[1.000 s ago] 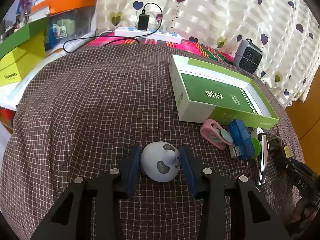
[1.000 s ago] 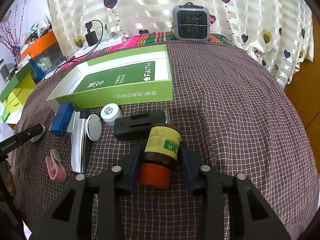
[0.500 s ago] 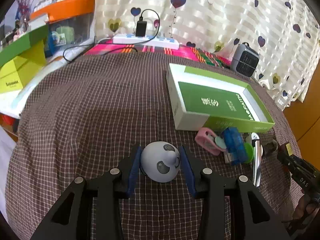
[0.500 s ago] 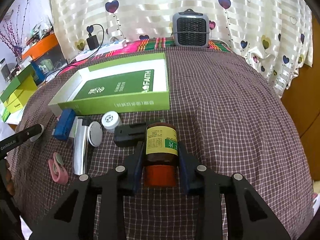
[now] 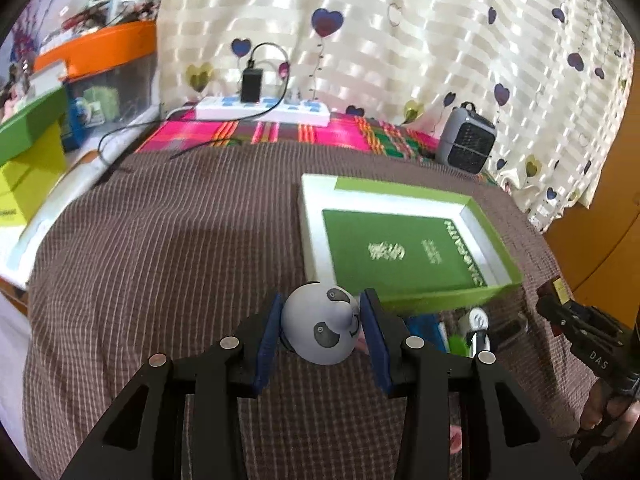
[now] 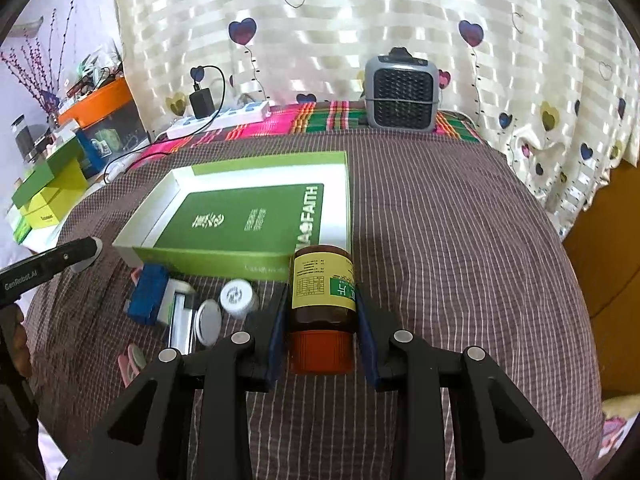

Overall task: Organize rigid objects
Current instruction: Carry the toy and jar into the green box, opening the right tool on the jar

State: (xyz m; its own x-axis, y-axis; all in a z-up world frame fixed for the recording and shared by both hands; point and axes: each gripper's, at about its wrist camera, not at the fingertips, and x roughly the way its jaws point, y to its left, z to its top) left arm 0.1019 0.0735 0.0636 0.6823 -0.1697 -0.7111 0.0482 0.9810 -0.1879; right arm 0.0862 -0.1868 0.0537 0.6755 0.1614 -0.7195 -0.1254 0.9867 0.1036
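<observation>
Left wrist view: my left tongs (image 5: pixel 322 328) clamp the grey ball (image 5: pixel 320 326) at lower centre, the green box (image 5: pixel 404 248) just beyond it, right of centre.

Right wrist view: my right tongs (image 6: pixel 322 312) pinch the brown bottle (image 6: pixel 323 296), orange cap towards me; the box (image 6: pixel 240 224) sits upper left.

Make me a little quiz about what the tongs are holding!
1. True or false: the left tongs grip a panda ball.
2. What colour is the cap of the bottle in the right tongs: A blue, B orange, C white?
3. What big green thing lies open on the cloth?

Key: 1 true. 2 B. 3 the box.
</observation>
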